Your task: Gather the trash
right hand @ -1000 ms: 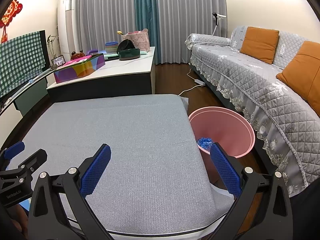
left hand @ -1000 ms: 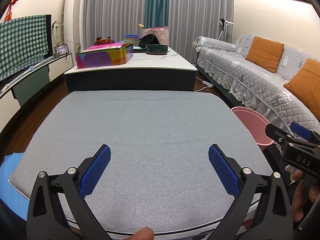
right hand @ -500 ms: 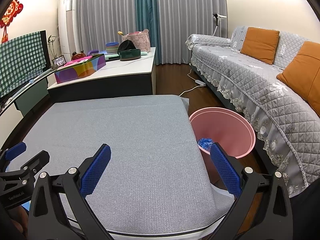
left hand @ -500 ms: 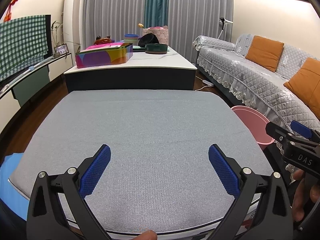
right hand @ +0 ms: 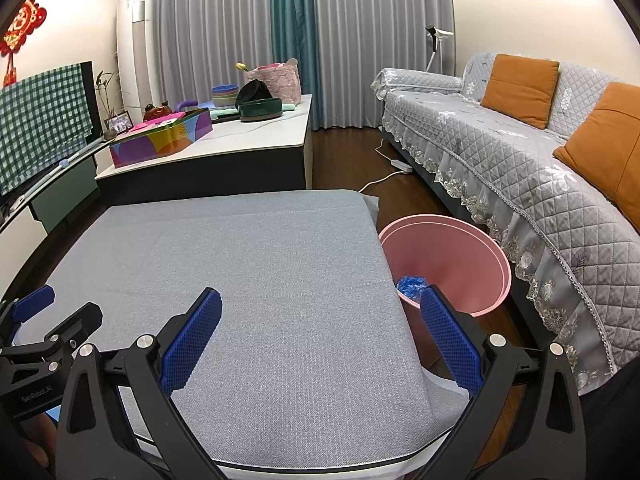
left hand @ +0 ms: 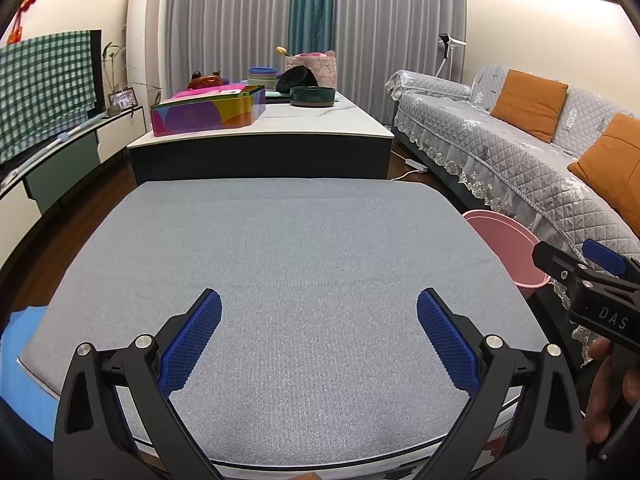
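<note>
A pink trash bin (right hand: 452, 256) stands on the floor at the right edge of the grey padded table (right hand: 240, 264). A crumpled blue piece of trash (right hand: 412, 286) lies inside it. The bin's rim also shows in the left wrist view (left hand: 506, 240). My left gripper (left hand: 318, 340) is open and empty above the near part of the table (left hand: 300, 248). My right gripper (right hand: 320, 340) is open and empty over the table's near right corner, beside the bin. No trash shows on the table.
A grey quilted sofa (right hand: 520, 152) with orange cushions runs along the right. A white-topped coffee table (left hand: 260, 128) behind holds a colourful box (left hand: 208, 110), bowls and a pink basket. A power strip and cable (right hand: 400, 166) lie on the wooden floor.
Both views shift only slightly. Both grippers stay open and empty.
</note>
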Demonstrator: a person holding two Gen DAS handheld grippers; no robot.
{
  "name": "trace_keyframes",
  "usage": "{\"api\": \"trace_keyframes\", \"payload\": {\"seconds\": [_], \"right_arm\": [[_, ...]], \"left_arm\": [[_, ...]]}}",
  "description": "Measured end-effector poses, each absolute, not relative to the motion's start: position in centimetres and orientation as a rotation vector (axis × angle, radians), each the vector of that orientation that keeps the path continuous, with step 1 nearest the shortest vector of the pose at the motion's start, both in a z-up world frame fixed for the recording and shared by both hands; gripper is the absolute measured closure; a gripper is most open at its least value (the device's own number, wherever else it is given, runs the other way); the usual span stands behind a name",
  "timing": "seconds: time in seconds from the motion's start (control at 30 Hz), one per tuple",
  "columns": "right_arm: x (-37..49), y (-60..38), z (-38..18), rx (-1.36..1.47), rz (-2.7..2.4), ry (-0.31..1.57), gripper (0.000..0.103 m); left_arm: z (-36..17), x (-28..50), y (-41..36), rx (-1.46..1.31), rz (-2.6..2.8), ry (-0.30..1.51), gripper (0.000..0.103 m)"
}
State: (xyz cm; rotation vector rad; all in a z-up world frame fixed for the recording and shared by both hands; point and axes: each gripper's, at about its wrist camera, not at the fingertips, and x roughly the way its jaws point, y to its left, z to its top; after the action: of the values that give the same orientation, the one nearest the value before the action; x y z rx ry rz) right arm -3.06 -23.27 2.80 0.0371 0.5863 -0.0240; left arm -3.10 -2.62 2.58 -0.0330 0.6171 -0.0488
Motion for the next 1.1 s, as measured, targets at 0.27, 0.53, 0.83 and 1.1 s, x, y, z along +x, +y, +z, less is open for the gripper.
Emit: {"api": "trace_keyframes", "payload": {"seconds": [0.27, 0.53, 0.83, 1.1], "right_arm": [[-3.06, -23.33, 2.8, 0.036, -0.023, 0.586, 0.005], [-3.07, -23.33, 2.8, 0.036, -0.023, 0.586, 0.005], [-3.08, -23.34, 2.79, 0.036, -0.024, 0.585, 0.005], [-3.02, -23.62, 2.96, 0.038, -0.025, 0.584, 0.005]], "left_arm": [[2.57, -3.12, -2.64, -0.033, -0.049, 0.617, 0.008], [2.54, -3.1, -2.72, -0.033, -0.05, 0.617, 0.008], [2.6, -3.13, -2.68, -0.038, -0.046, 0.612, 0.008], [2.37, -2.97, -2.68, -0.044, -0.036, 0.619, 0.008]]}}
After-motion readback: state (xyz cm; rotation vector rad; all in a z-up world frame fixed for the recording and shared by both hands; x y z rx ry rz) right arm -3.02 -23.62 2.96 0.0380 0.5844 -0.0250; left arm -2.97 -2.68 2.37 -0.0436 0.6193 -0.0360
